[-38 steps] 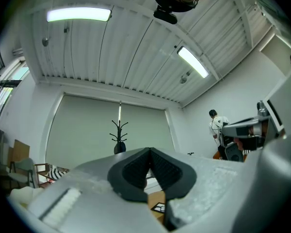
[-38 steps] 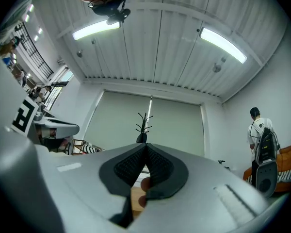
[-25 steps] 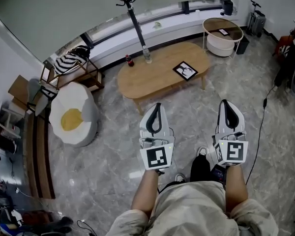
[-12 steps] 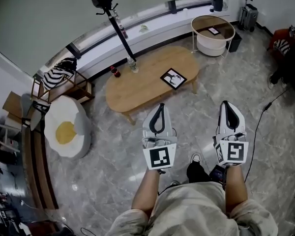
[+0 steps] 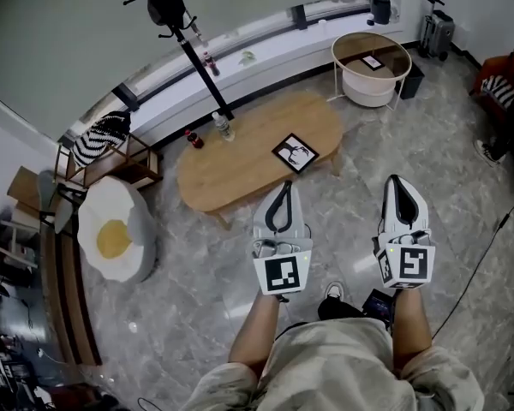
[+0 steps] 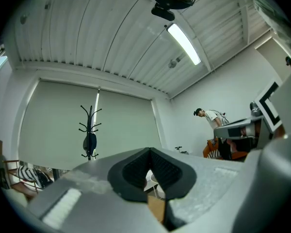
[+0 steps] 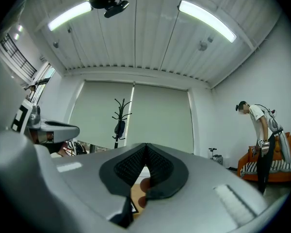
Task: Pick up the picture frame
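Observation:
The picture frame [image 5: 295, 153], black-edged with a pale print, lies flat on the right part of the oval wooden coffee table [image 5: 240, 165] in the head view. My left gripper [image 5: 282, 187] is shut and empty, its tip just short of the table's near edge, below the frame. My right gripper [image 5: 397, 182] is shut and empty too, over the floor to the table's right. In the left gripper view the gripper [image 6: 150, 152] has its pads together; the right gripper [image 7: 145, 147] looks the same in its own view, with a corner of the frame [image 7: 134, 207] below its pads.
Two bottles [image 5: 223, 128] stand at the table's far left edge, beside a black coat stand [image 5: 188, 41]. A round side table [image 5: 370, 58] stands at the back right, an egg-shaped cushion [image 5: 116, 234] at the left. A person [image 7: 260, 130] stands at the far right of the room.
Both grippers have travelled forward with me toward the coffee table; the table and frame now lie closer to the left gripper's tip. Both stay shut.

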`<state>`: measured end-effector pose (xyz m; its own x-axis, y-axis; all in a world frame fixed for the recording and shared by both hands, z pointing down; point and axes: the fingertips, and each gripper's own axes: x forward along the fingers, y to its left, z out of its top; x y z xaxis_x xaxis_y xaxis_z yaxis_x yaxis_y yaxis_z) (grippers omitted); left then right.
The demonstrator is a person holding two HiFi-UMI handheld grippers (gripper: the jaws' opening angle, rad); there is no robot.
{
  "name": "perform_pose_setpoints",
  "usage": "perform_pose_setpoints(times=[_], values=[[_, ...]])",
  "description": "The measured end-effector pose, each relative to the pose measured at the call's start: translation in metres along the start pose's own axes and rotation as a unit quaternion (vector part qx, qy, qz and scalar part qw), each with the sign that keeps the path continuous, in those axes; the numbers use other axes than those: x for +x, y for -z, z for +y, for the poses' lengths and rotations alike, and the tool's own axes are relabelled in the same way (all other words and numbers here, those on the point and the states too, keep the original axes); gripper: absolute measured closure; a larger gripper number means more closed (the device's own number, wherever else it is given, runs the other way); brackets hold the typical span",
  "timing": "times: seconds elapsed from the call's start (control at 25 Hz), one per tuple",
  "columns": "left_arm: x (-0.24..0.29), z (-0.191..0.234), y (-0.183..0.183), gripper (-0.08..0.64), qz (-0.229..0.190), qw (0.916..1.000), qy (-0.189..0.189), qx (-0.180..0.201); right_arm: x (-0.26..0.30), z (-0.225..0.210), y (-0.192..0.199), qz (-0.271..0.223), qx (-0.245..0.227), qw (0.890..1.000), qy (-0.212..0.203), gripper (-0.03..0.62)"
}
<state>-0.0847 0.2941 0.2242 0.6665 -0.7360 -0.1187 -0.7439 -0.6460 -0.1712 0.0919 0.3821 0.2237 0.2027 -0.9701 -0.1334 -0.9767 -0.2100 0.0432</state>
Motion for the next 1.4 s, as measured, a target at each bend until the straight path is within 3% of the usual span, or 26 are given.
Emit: perform_pose_setpoints(times=[0.24,0.8,1.4], values=[[0.032,-0.023,0.002,0.555,0.006,0.9999,-0.001,-0.009,0.017,-0.036,0.005,-0.004,0.017,1.0,0.001,0.591],[0.085,-0.033,0.025,0.555,0.01,0.9995,0.017,-0.023,0.051,-0.064,0.02,-0.002,0.008,1.0,0.013,0.591],[0.21,0.042,0.048,0.555,0.004,0.9984,0.028,-0.049,0.189,-0.054,0.025,0.008,-0.023,0.999,0.021,0.591]])
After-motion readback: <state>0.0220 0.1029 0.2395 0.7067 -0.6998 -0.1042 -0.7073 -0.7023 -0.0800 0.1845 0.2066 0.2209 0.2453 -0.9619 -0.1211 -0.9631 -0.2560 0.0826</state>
